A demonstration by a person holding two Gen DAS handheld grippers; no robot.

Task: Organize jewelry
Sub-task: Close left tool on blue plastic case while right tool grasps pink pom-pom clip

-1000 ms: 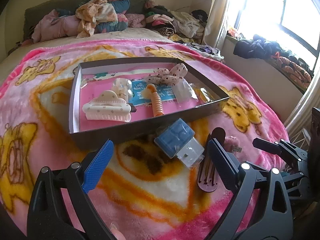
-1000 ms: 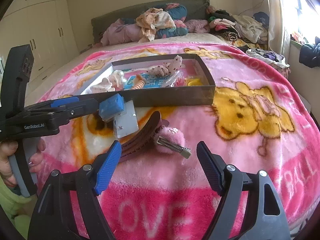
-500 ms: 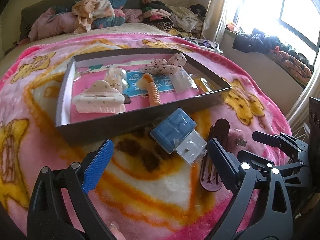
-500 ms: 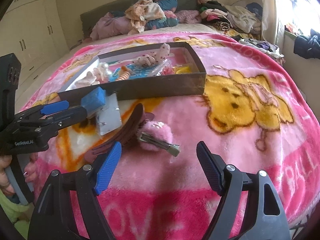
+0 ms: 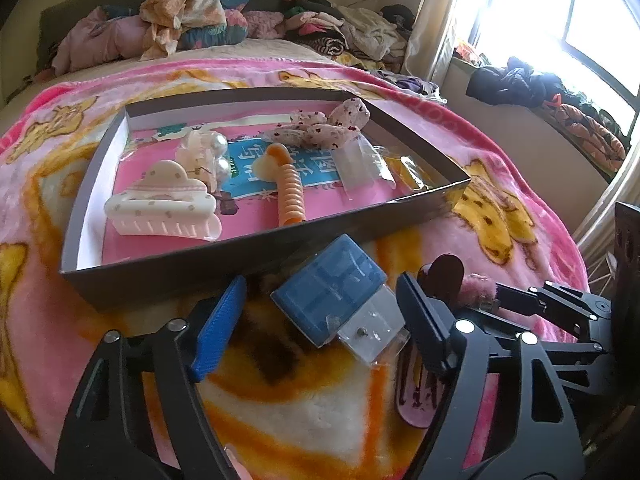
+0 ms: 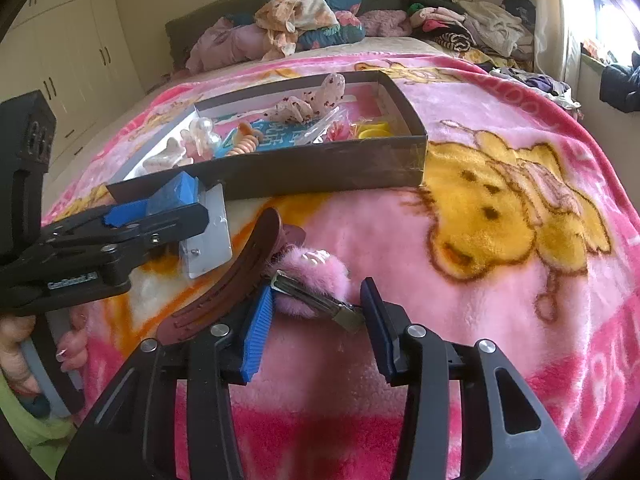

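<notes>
Pink fluffy clip (image 6: 310, 282) on blanket (image 6: 500, 320), outside box (image 6: 320, 168). My right gripper (image 6: 316, 322) straddles it, jaws half open, nothing held. Left gripper (image 5: 320, 320) wide open around blue packet (image 5: 340, 292). Next I'd close, lift into box.

A bed (image 6: 500, 300) under a pink bear blanket (image 6: 520, 216) carries a shallow dark box (image 5: 248, 264) beyond the tongs; nearer lie a blue-and-clear packet (image 5: 340, 296), brown comb (image 6: 240, 272) and fluffy pink clip (image 6: 312, 280).
</notes>
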